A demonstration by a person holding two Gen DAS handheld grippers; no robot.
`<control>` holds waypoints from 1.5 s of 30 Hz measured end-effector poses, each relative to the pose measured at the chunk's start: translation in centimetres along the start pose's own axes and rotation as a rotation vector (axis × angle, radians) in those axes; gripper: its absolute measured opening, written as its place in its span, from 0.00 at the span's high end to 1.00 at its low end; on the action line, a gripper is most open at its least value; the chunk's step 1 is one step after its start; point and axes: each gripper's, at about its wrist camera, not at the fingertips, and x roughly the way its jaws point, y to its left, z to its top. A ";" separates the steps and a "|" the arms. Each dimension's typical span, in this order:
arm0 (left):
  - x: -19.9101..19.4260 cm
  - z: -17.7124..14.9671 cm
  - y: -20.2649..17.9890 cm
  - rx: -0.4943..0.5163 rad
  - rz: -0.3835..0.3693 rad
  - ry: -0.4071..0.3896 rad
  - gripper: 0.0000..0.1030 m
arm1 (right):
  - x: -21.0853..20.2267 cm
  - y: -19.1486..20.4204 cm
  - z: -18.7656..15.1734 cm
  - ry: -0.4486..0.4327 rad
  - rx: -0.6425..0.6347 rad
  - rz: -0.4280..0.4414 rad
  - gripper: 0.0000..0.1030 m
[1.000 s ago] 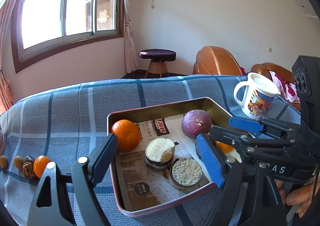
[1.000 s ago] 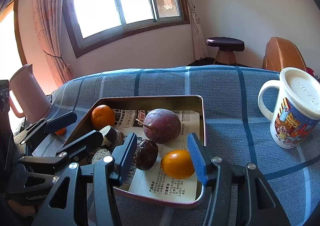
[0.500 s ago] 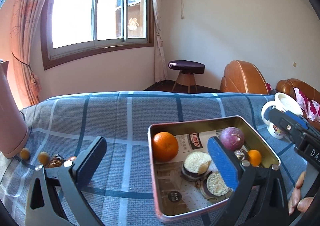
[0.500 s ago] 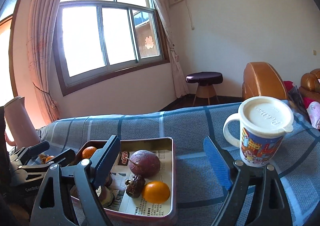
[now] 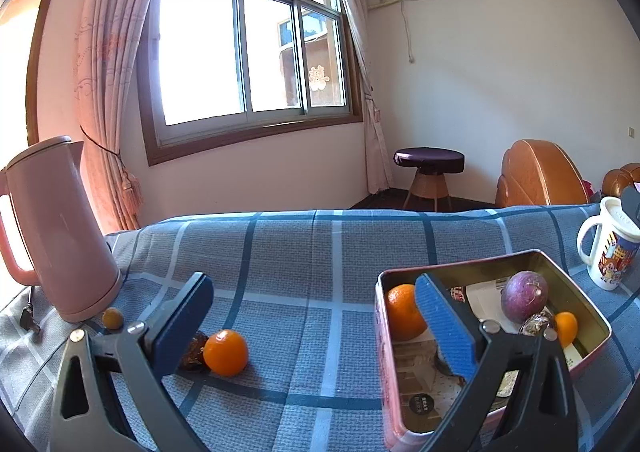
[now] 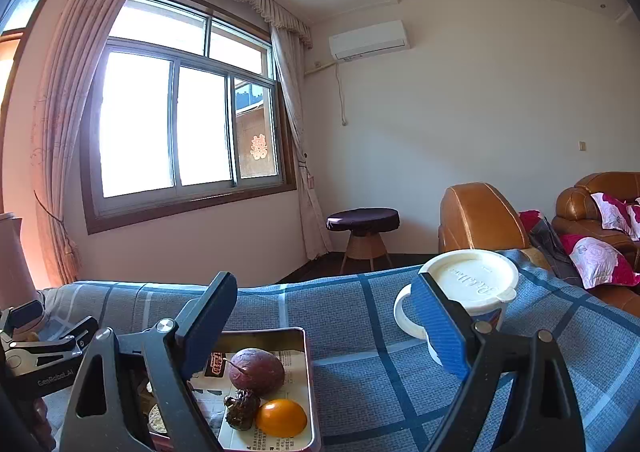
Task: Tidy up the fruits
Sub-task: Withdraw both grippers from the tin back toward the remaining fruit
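A metal tin (image 5: 460,270) lined with newspaper holds an orange (image 5: 402,312), a purple passion fruit (image 5: 524,296), a small yellow-orange fruit (image 5: 567,328) and a dark shrivelled fruit (image 5: 536,326). On the blue checked cloth to its left lie a loose orange (image 5: 225,352), a dark brown fruit (image 5: 194,352) and a small yellowish fruit (image 5: 112,318). My left gripper (image 5: 316,326) is open and empty, between the loose orange and the tin. My right gripper (image 6: 324,328) is open and empty, above the tin's right side (image 6: 306,356); the passion fruit (image 6: 257,372) shows below it.
A pink kettle (image 5: 56,232) stands at the far left with its cord on the cloth. A white lidded mug (image 6: 468,292) stands right of the tin, just behind the right finger. Brown leather armchairs and a stool are beyond the table's far edge.
Both grippers have lifted and pulled back from the tin. The left one has swung left, bringing the kettle and loose fruits into view. The right one has swung right toward the mug.
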 end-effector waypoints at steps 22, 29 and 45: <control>-1.7 -0.8 1.1 -0.015 -0.035 0.007 0.00 | -2.9 1.9 -0.4 0.001 0.061 -0.109 0.13; -2.4 -1.2 2.2 -0.039 -0.046 0.001 0.00 | -3.5 3.3 -0.7 0.015 0.049 -0.107 0.13; -4.9 -2.1 3.3 -0.024 -0.072 -0.027 0.00 | -5.4 6.6 -1.3 0.016 0.043 -0.071 0.13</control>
